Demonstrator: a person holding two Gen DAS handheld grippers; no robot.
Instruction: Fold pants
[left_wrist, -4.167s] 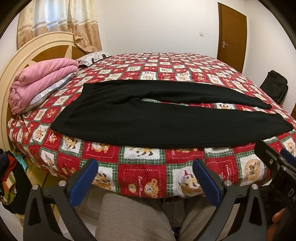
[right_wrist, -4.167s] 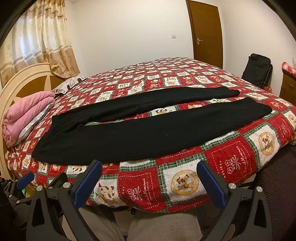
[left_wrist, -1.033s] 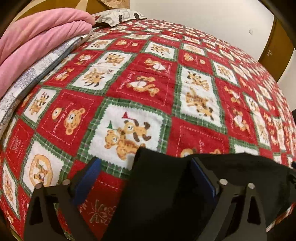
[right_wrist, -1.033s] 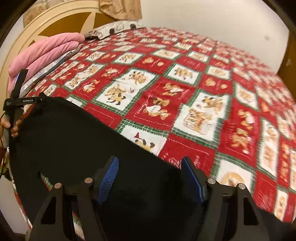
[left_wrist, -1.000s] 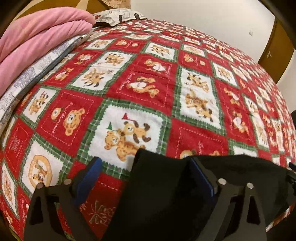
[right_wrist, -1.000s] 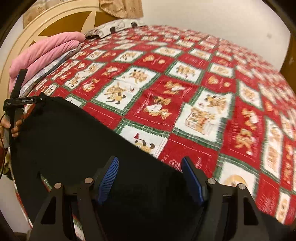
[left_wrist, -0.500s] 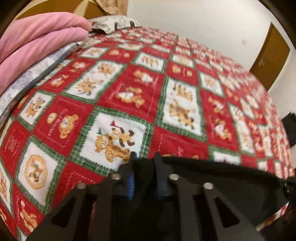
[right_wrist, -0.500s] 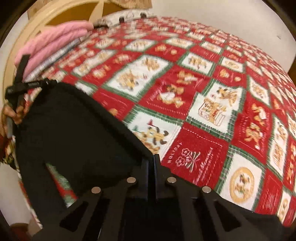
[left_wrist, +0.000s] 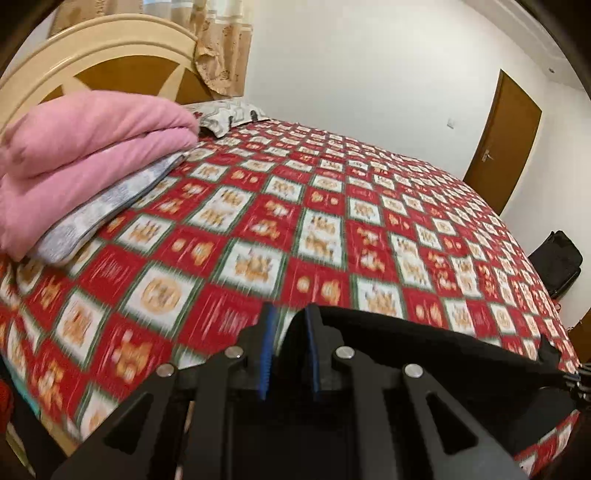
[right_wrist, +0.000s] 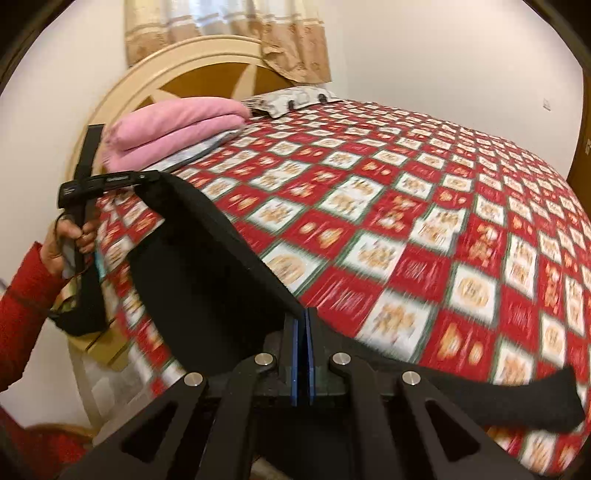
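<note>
Left wrist view: at the bottom centre of the frame the left gripper (left_wrist: 288, 325), black with blue-padded fingers (left_wrist: 266, 343), is clenched on a fold of the black fabric pants (left_wrist: 424, 347). Its jaws have just been closing, and the cloth sits between them. The pants' upper edge runs from the gripper toward the lower right of the frame, lifted off the bed. Beyond it spreads the red, white and green checked bedspread with bear motifs (left_wrist: 314, 221), blurred. A folded pink blanket (left_wrist: 85, 147) lies on a grey patterned pillow at the left edge, with the cream and brown curved headboard (left_wrist: 110, 59) behind it at upper left. A brown wooden door (left_wrist: 506, 144) stands at the right.

In the right wrist view the right gripper (right_wrist: 302, 332), at bottom centre, is also clamped on the pants' edge, its pads almost together after just closing. The black cloth stretches up and left to the other gripper, held by a hand (right_wrist: 70, 240) in a red sleeve at the left edge.
</note>
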